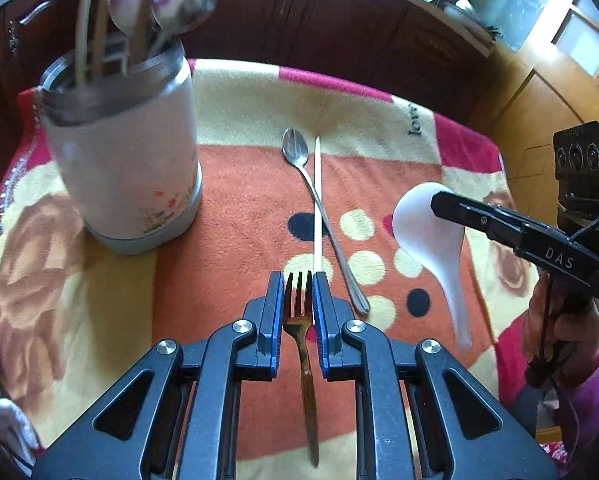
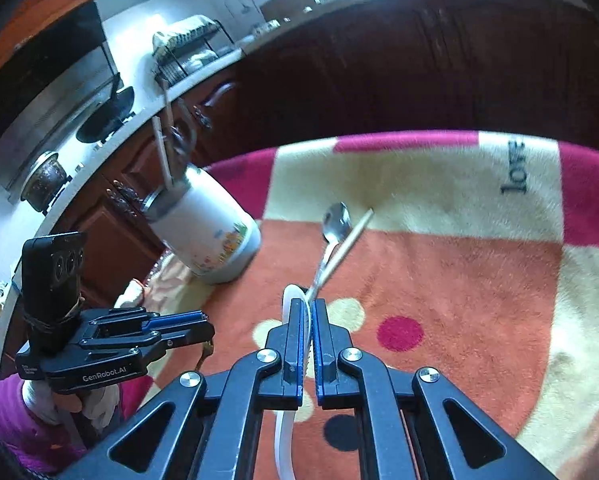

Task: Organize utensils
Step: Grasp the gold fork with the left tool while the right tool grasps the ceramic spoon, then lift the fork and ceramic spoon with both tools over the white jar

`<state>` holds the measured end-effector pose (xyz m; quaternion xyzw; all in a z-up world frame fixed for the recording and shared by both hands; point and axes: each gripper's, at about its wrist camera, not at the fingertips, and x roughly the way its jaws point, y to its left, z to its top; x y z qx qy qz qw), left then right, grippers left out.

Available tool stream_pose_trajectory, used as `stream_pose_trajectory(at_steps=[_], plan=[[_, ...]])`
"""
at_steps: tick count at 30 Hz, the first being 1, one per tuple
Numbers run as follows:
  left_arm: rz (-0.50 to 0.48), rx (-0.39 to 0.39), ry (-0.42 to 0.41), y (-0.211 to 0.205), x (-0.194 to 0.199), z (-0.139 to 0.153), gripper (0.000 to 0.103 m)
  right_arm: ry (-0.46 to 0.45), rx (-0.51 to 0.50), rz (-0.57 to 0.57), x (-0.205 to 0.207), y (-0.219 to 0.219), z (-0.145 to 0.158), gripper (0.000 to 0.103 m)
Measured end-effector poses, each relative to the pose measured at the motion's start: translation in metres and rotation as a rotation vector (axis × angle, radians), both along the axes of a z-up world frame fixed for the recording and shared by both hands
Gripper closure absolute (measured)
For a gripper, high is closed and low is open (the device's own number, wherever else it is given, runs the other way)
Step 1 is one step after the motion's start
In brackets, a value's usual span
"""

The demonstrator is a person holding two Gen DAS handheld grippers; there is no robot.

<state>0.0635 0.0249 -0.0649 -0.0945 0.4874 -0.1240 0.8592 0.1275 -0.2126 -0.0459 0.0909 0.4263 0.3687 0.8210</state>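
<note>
My left gripper [image 1: 298, 280] is shut on a gold fork [image 1: 299, 320], tines pointing forward, above the blanket. My right gripper [image 2: 309, 308] is shut on a white plastic spoon [image 2: 285, 420]; in the left wrist view the spoon [image 1: 431, 240] hangs bowl up at the right. A white utensil holder [image 1: 127, 160] with several utensils stands at the left, and also shows in the right wrist view [image 2: 207, 232]. A metal spoon [image 1: 319, 212] and a single pale chopstick [image 1: 318, 200] lie side by side on the blanket ahead.
A patterned orange, cream and pink blanket [image 1: 239, 208] covers the table. Dark wooden cabinets [image 1: 319, 28] stand behind it. A kitchen counter with a stove and a dish rack [image 2: 187, 52] lies beyond at the left.
</note>
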Motion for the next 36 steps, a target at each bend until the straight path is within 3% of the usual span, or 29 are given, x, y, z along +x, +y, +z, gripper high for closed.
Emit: stream_pose_trajectory(at_steps=[12,25,28,36], plan=[[0.029,0.001,-0.076,0.022,-0.032,0.04,0.092,-0.102,0.011,0.017,-0.017,0.027,0.048,0.1],[0.063,0.057,-0.129,0.034,-0.061,0.059,0.095,-0.149,0.041,0.034,-0.03,0.047,0.075,0.1],[0.083,0.06,-0.126,0.04,-0.065,0.06,0.103,-0.158,0.05,0.04,-0.031,0.052,0.079,0.1],[0.122,0.05,-0.119,0.054,-0.073,0.06,0.103,-0.175,0.064,0.048,-0.036,0.066,0.089,0.1]])
